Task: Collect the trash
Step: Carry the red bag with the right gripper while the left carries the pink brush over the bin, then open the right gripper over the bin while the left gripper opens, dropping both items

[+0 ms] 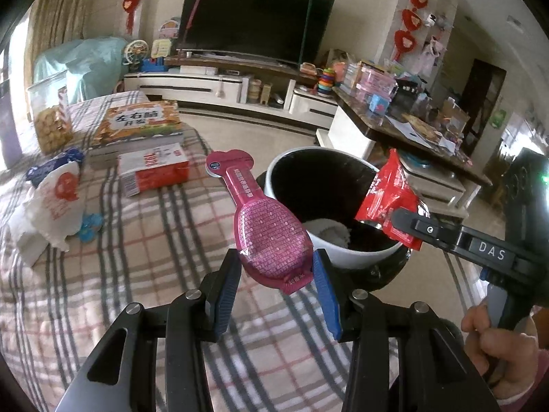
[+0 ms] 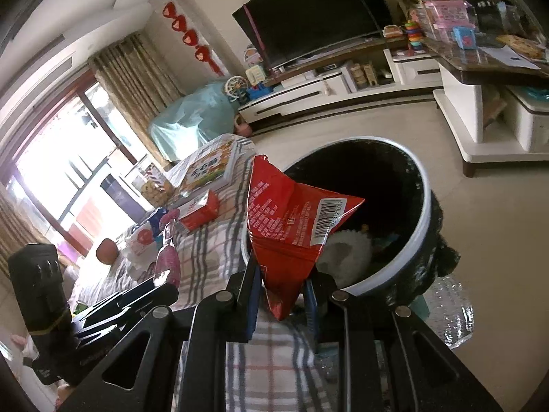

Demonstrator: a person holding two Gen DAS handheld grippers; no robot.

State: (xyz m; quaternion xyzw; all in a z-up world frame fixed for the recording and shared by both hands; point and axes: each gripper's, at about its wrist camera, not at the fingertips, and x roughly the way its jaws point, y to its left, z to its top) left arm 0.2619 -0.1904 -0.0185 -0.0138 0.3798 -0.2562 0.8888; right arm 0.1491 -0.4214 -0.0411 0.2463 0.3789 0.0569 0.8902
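Plaid cloth [image 1: 144, 240] in grey, white and thin red lines covers the surface in a living room, with a dark television [image 1: 254, 20] on a low white cabinet behind and pale floor tiles beyond. Both grippers angle downward toward a white-rimmed trash bin [image 1: 329, 254] lined with a black bag, which stands just off the cloth's edge. At the bottom of the left wrist view, the left gripper [image 1: 278, 274] has its blue-padded jaws clamped on the rounded end of a pink paddle-shaped pouch [image 1: 260, 219], whose narrow neck and flared tip rise up and to the left, beside the bin's rim. Reaching in from the right, the right gripper [image 2: 283, 295] pinches the bottom corner of a crumpled red snack wrapper [image 2: 291, 219] with a barcode, held over the bin's mouth; a hand [image 1: 497, 340] grips its handle. White crumpled paper [image 2: 346, 250] lies inside the bin. Farther back on the cloth sit a red and white carton [image 1: 154, 171], a colourful book [image 1: 137, 122], a jar of snacks [image 1: 51, 116] and a white bag [image 1: 51, 206].
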